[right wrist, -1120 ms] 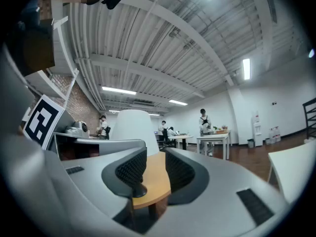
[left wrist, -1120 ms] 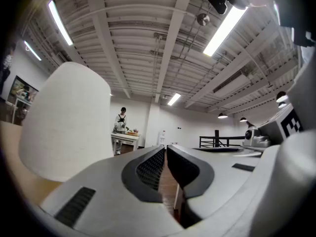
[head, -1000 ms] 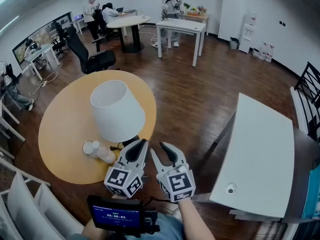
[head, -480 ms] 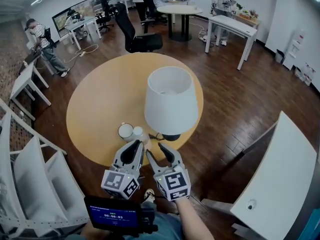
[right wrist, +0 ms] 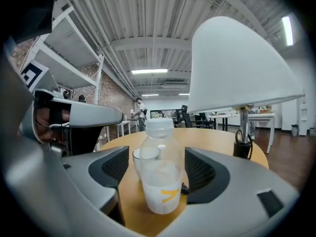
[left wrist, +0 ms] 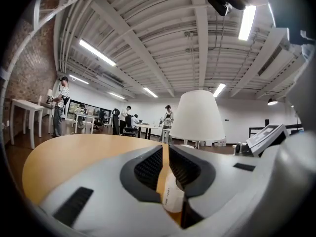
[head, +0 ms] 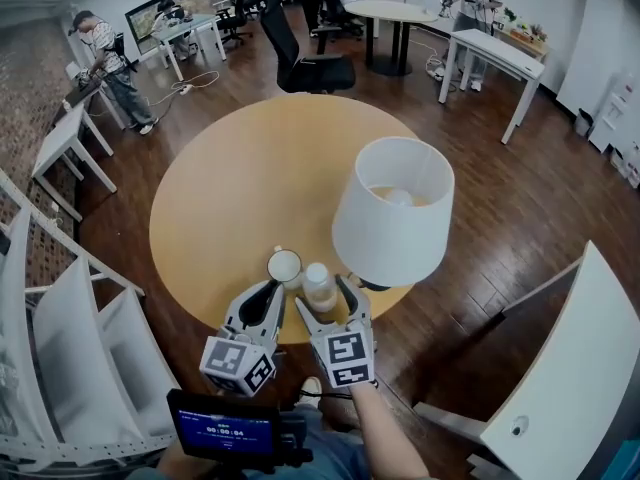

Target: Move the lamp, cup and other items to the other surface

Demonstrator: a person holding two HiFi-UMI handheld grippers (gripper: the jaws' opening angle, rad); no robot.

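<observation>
On table [head: 220, 198], one lamp [head: 392, 213], one cup [head: 284, 266], one bottle [head: 319, 286] between just-opened right tongs [head: 322, 294], left tongs [head: 268, 293] clenched.

Head view looks steeply down; both claw views, level, share lamp [head: 393, 213]

**Bottle between my right jaws**

On the round wooden table [head: 220, 198], the clear plastic bottle [head: 320, 284] stands near the front edge, inside my right gripper [head: 322, 296]. The white cup [head: 284, 266] sits just behind-left of it, and the white-shaded lamp [head: 392, 213] stands to its right. My left gripper [head: 270, 288] sits to the left.

Right tool [head: 322, 298] jaws just opened around a bottle [right wrist: 162, 181]; left tool [head: 268, 291] seemingly closed.
</observation>
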